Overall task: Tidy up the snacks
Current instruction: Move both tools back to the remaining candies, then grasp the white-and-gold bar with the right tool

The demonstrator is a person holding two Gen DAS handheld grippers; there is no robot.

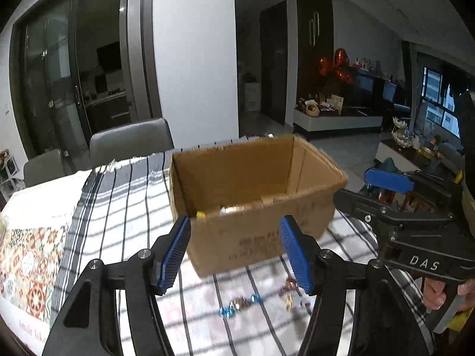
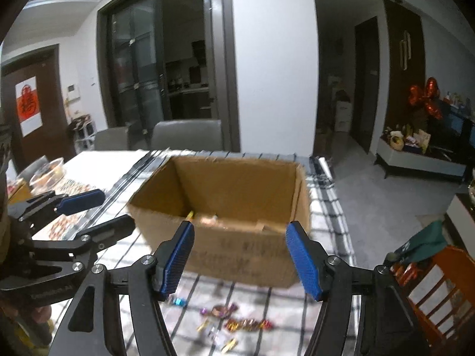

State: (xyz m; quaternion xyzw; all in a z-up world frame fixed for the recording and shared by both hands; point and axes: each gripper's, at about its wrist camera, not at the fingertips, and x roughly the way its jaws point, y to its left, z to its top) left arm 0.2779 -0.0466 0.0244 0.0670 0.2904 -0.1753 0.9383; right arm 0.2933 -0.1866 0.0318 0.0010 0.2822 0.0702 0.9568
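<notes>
On the striped tablecloth (image 1: 124,207), cardboard box (image 1: 252,207), print blurred, "DAS" on right gripper (image 1: 389,190), both grippers' fingers apart, empty.

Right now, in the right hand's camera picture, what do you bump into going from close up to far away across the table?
Right gripper with nothing in it → loose candies on the striped cloth → cardboard box → grey chairs → glass doors.

room lighting was dim and even. both fisheye views bowed straight lines and vignetted to black at the corners. motion blur smeared the cardboard box (image 1: 255,195) at 12 o'clock and the wrapped candies (image 2: 237,320) at 6 o'clock. striped shadows crossed the tablecloth (image 1: 124,207).
</notes>
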